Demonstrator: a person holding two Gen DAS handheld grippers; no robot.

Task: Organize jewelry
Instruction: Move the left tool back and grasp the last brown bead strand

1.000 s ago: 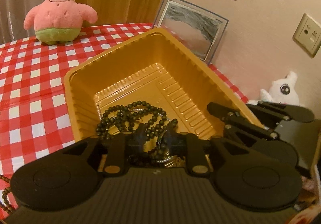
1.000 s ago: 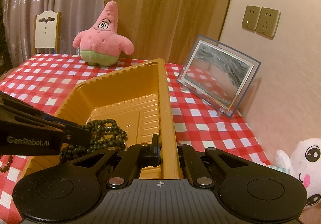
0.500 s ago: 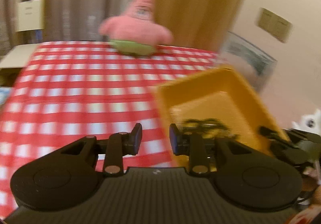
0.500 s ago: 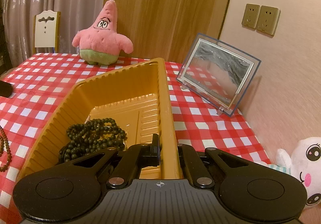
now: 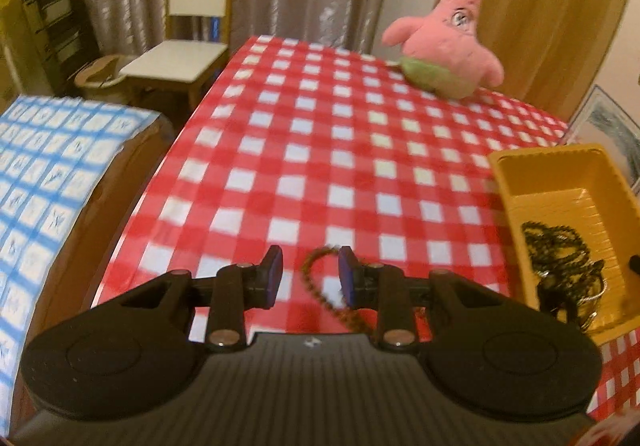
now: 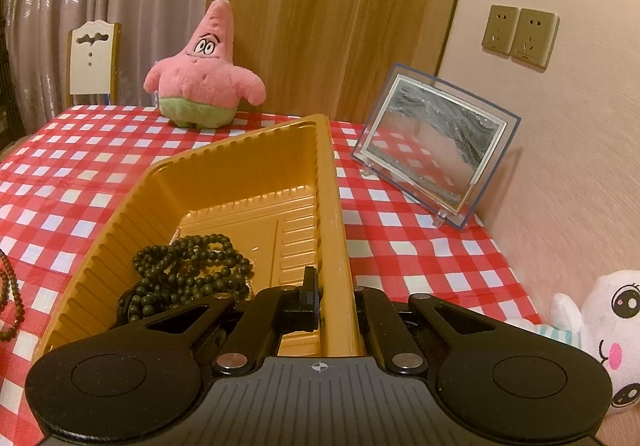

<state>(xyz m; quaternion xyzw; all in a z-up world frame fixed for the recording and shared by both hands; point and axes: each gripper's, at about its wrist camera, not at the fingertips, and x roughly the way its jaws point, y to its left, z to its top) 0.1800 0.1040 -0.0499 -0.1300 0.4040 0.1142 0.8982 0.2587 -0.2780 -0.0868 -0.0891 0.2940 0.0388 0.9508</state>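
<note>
A yellow plastic tray point(image 6: 240, 166) stands on the red-checked table, and a pile of dark bead strings point(image 6: 188, 270) lies in its near end. My right gripper point(image 6: 334, 302) is shut on the tray's right wall, one finger inside and one outside. In the left wrist view the tray point(image 5: 520, 166) is off to the right with the dark beads point(image 5: 560, 254) in it. My left gripper point(image 5: 311, 270) hangs open over the cloth. A brown bead string point(image 5: 320, 252) lies on the table under the gap between its fingers, untouched. The same brown string point(image 6: 8, 298) shows at the right view's left edge.
A pink star plush point(image 6: 204, 82) sits at the table's far side. A framed sand picture point(image 6: 436, 158) leans on the wall and a white plush point(image 6: 600, 318) lies near right. Left of the table's edge are a chair point(image 5: 192, 26) and a blue-checked surface point(image 5: 40, 186).
My left gripper has swung out of the tray and leftward across the table to above the brown bead string, leaving the dark beads in the tray. The right gripper has not moved.
</note>
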